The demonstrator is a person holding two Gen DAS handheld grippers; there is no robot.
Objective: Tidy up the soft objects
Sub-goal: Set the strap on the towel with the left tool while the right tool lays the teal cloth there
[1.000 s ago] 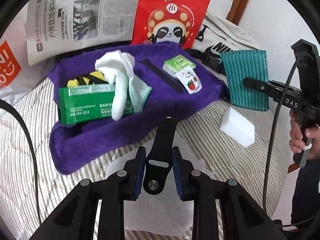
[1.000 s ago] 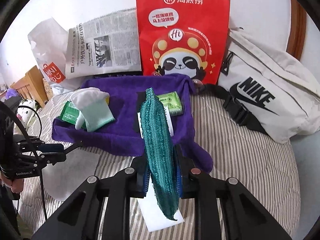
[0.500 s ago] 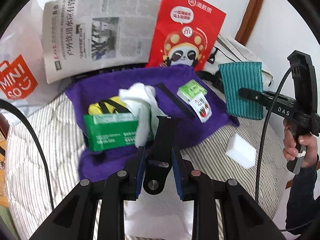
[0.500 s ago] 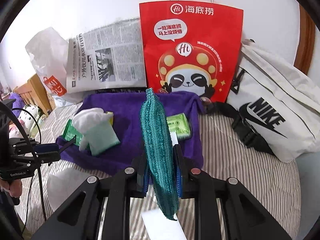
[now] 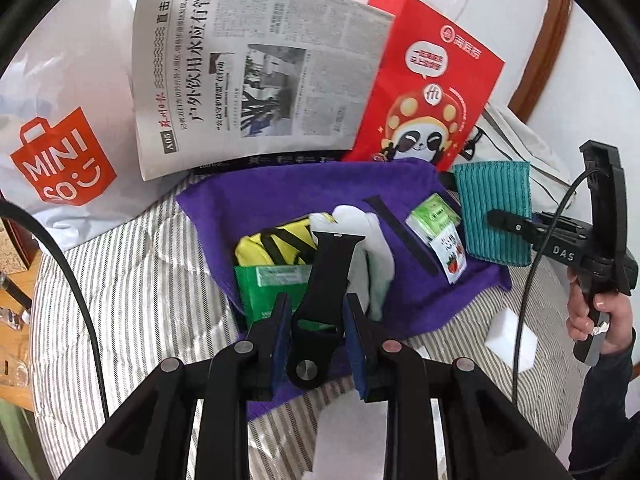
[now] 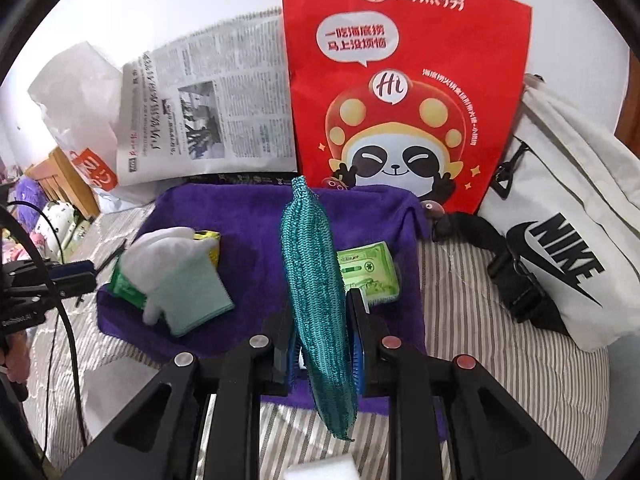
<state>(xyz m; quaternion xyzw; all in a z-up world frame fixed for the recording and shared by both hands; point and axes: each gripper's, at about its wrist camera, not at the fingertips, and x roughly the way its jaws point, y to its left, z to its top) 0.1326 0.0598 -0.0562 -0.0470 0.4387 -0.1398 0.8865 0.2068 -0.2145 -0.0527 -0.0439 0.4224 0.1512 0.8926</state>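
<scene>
left claw (image 5: pixel 318 332) pinches a black strap (image 5: pixel 324 280); right claw (image 6: pixel 322 332) pinches a teal cloth (image 6: pixel 314 280) above the purple towel (image 6: pixel 248 216).

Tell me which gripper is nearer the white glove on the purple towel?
Left. The left gripper, shut on a black strap, sits right at the white glove. The right gripper, holding the teal cloth, is off to the glove's far side.
</scene>
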